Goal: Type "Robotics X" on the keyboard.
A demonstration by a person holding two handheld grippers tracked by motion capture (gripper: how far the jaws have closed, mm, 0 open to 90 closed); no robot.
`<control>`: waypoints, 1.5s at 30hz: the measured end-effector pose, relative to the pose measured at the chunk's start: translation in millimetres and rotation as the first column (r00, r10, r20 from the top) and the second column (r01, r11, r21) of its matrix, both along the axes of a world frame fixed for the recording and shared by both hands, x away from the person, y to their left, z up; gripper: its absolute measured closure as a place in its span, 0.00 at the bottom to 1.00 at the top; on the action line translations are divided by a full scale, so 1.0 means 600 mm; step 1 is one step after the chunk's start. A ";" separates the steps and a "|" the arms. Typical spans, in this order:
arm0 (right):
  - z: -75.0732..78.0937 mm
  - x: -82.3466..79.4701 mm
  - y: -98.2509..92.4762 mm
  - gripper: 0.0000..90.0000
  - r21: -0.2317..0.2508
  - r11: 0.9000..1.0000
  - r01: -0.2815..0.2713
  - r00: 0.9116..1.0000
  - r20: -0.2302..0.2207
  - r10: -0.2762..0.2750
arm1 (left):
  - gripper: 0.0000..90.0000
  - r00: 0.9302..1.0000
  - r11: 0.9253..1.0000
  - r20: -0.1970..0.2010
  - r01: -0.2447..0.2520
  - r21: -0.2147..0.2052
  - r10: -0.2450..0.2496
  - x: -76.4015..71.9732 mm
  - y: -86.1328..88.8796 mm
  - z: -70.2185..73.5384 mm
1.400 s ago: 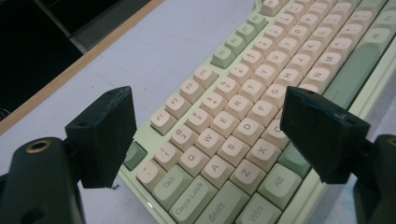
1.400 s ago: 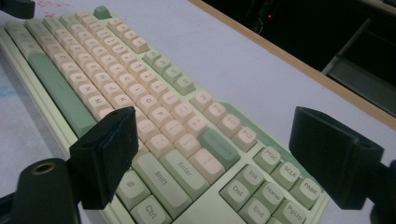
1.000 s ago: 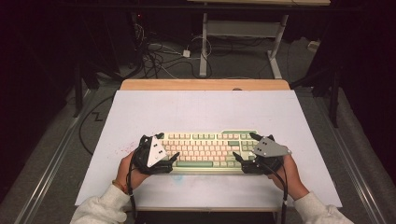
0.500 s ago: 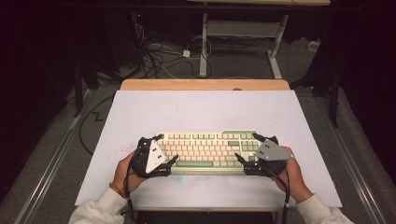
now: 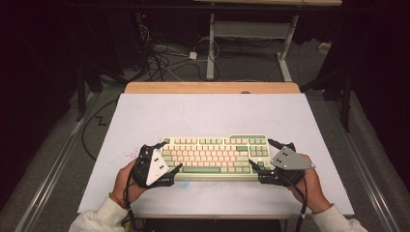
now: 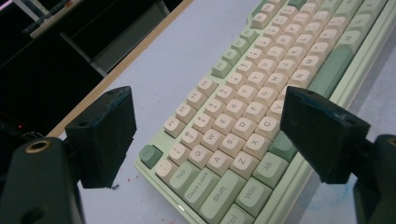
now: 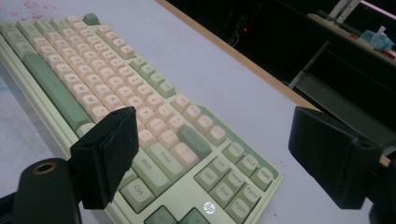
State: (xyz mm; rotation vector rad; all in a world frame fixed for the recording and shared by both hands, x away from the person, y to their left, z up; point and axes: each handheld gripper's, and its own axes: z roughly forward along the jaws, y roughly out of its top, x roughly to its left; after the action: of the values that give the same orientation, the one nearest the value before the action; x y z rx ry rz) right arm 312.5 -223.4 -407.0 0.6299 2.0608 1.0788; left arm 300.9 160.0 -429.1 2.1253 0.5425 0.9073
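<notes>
A pale green keyboard (image 5: pixel 215 153) with cream and green keys lies flat on the white table top (image 5: pixel 208 113), near its front. My left gripper (image 5: pixel 171 154) is open around the keyboard's left end. One jaw is past the far edge and the other is at the near edge. In the left gripper view the keyboard (image 6: pixel 261 84) runs away between the wide-apart jaws of that gripper (image 6: pixel 212 135). My right gripper (image 5: pixel 261 153) is open around the right end in the same way. In the right gripper view the keyboard (image 7: pixel 116 88) and its navigation keys lie between the spread jaws of this gripper (image 7: pixel 222 156).
A wooden strip (image 5: pixel 212 87) borders the table's far edge. Beyond it are floor cables (image 5: pixel 164 58) and the legs of another table (image 5: pixel 211 43). Faint red specks (image 5: pixel 128 154) mark the white surface left of the keyboard.
Both grippers have shifted slightly toward the person and outward. The keyboard has stayed where it was, and the jaws remain open.
</notes>
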 end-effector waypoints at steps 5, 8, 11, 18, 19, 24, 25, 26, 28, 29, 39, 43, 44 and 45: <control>0.003 -0.006 -0.007 0.18 0.006 1.000 -0.001 1.000 0.004 0.001 | 0.20 1.000 1.000 0.002 0.008 -0.003 -0.008 -0.006 0.005 0.000; 0.005 -0.010 -0.012 0.18 0.003 1.000 0.003 1.000 0.009 -0.003 | 0.20 1.000 1.000 0.005 0.011 -0.003 -0.011 -0.009 0.008 -0.001; 0.007 -0.016 -0.016 0.19 0.014 1.000 0.006 1.000 0.022 -0.006 | 0.20 1.000 1.000 0.005 0.011 -0.002 -0.011 -0.012 0.011 -0.002; 0.011 -0.025 -0.025 0.19 0.019 1.000 0.010 0.999 0.037 -0.011 | 0.20 1.000 1.000 -0.002 0.010 -0.003 -0.010 -0.016 0.018 -0.004; 0.011 -0.027 -0.026 0.19 0.018 1.000 0.011 0.999 0.035 -0.012 | 0.20 1.000 1.000 -0.003 0.011 -0.003 -0.011 -0.017 0.019 -0.004; 0.011 -0.031 -0.032 0.19 0.010 1.000 0.020 0.999 0.043 -0.021 | 0.20 1.000 1.000 -0.002 0.007 0.002 -0.007 -0.020 0.023 -0.007; 0.010 -0.033 -0.033 0.19 0.009 1.000 0.030 0.998 0.051 -0.030 | 0.20 1.000 1.000 -0.002 0.006 0.003 -0.006 -0.021 0.024 -0.008; 0.010 -0.033 -0.033 0.19 0.005 0.999 0.036 0.998 0.060 -0.036 | 0.20 1.000 1.000 -0.002 0.003 0.008 -0.003 -0.021 0.025 -0.009; 0.008 -0.035 -0.035 0.19 0.000 0.999 0.040 0.998 0.057 -0.040 | 0.20 1.000 1.000 0.000 0.002 0.008 -0.002 -0.023 0.026 -0.009; 0.007 -0.036 -0.036 0.19 0.004 0.999 0.040 0.998 0.055 -0.040 | 0.20 1.000 1.000 0.002 0.002 0.011 -0.002 -0.024 0.027 -0.009; 0.001 -0.040 -0.048 0.19 -0.001 0.999 0.054 0.997 0.055 -0.054 | 0.16 1.000 1.000 -0.008 -0.017 0.008 0.017 -0.030 0.041 -0.016; -0.002 -0.041 -0.053 0.19 -0.005 0.998 0.063 0.997 0.053 -0.062 | 0.16 1.000 1.000 -0.005 -0.023 0.009 0.023 -0.033 0.048 -0.019; -0.003 -0.041 -0.054 0.19 -0.003 0.998 0.065 0.996 0.053 -0.065 | 0.16 1.000 1.000 -0.003 -0.026 0.009 0.026 -0.034 0.050 -0.019; -0.004 -0.041 -0.056 0.19 -0.002 0.998 0.066 0.996 0.054 -0.066 | 0.16 1.000 1.000 -0.006 -0.025 0.011 0.026 -0.034 0.052 -0.020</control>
State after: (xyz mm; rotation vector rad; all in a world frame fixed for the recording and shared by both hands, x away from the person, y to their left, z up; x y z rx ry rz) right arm 287.8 -257.1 -409.2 0.6553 1.9820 1.0427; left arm 280.2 191.3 -441.2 2.1356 0.5702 0.9199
